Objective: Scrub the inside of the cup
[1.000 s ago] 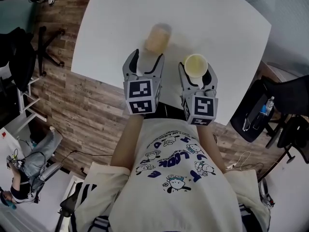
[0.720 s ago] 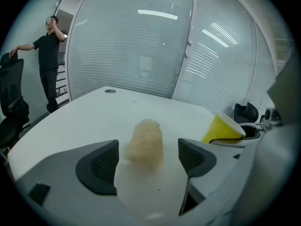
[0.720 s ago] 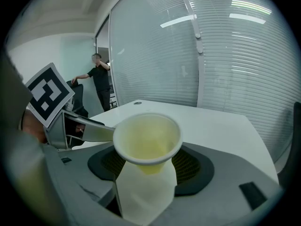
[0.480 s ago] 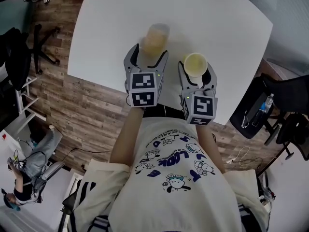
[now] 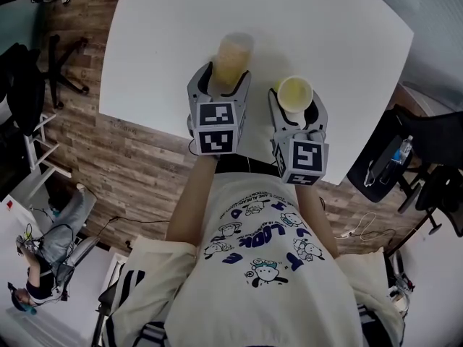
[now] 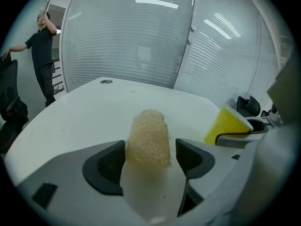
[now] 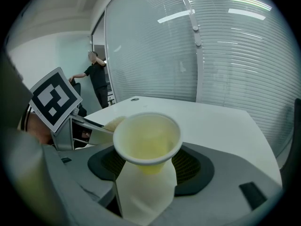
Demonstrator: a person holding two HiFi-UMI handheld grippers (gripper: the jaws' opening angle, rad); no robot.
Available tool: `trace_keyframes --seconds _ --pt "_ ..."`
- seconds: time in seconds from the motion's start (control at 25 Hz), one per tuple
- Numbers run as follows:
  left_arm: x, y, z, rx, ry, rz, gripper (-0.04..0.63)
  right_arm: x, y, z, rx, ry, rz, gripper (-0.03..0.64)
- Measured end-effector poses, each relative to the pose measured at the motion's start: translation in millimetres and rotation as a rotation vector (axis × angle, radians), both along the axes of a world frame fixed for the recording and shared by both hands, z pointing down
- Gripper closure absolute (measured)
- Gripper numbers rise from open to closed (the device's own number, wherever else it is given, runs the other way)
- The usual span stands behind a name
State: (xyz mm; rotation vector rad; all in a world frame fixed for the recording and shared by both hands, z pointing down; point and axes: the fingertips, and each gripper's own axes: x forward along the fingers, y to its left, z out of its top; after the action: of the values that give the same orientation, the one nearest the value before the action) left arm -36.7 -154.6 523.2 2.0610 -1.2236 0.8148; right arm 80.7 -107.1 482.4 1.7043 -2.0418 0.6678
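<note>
Table (image 5: 159, 35) white, rounded; plank floor (image 5: 137, 172) beneath (striped glass wall (image 6: 117, 36) behind).

A white surface (image 5: 166, 27) stands on wood-plank floor (image 5: 137, 172). A black chair (image 5: 32, 78) is at its left. At right, a bottle (image 5: 399, 155) lies on a dark seat (image 5: 372, 176).

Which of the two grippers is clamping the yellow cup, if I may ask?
The right gripper: its jaws clamp the yellow cup; the left gripper, jaws just closing slightly, only flanks the scrubber.
</note>
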Motion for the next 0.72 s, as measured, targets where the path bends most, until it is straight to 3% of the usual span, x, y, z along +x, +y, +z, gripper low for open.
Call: trace_keyframes --seconds 0.28,0.56,0.72 --pt "1 2 8 0.004 -0.068 0.025 0.239 2 -1 1 -0.003 0.002 0.002 0.321" --pt "-7 -4 11 0.024 -0.135 -0.019 0.330 6 -1 2 -0.005 -0.001 -0.002 0.321" --pt "-11 -2 13 0.029 -0.136 -0.013 0.391 4 0 3 -0.001 -0.002 -0.015 0.321"
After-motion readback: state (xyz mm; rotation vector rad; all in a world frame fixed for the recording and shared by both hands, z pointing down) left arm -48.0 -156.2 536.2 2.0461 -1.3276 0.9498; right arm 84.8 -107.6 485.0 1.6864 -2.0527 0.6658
